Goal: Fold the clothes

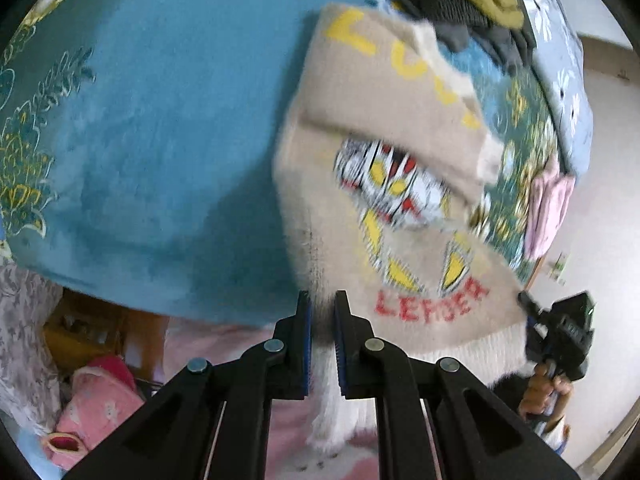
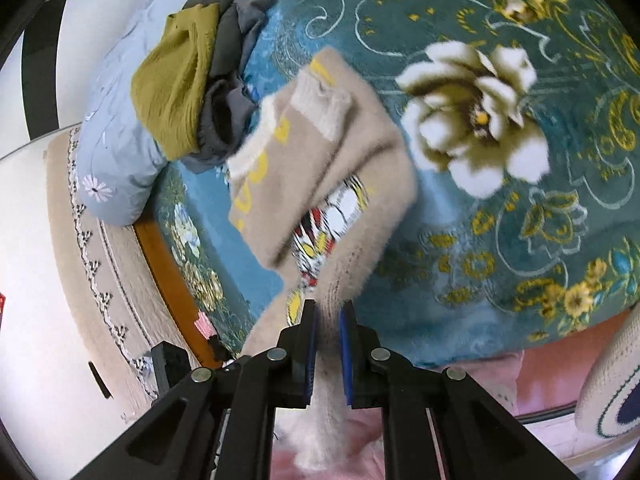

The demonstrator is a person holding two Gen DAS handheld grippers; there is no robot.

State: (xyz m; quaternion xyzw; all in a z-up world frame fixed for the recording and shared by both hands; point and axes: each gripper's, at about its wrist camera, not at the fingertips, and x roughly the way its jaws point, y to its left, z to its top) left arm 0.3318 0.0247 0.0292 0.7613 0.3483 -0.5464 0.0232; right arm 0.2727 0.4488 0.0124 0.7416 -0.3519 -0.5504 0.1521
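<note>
My left gripper (image 1: pixel 322 300) and right gripper (image 2: pixel 328 308) each pinch the hem of a beige sweater (image 1: pixel 392 184), its fluffy edge clamped between my pads. The garment stretches lengthwise away from my fingertips over the teal blanket (image 2: pixel 500 240). Both grippers tilt downward.

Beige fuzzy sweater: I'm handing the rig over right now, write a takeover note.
Left gripper: shut on the hem of the beige fuzzy sweater with a cartoon print.
Right gripper: shut on the sweater's other hem corner.
Sweater: lower part lifted off the teal floral blanket, sleeves folded across the chest.
Done: sleeves in.
Left: probably carry the hem up to the collar, flatten, then take the pile of olive and grey clothes.
</note>
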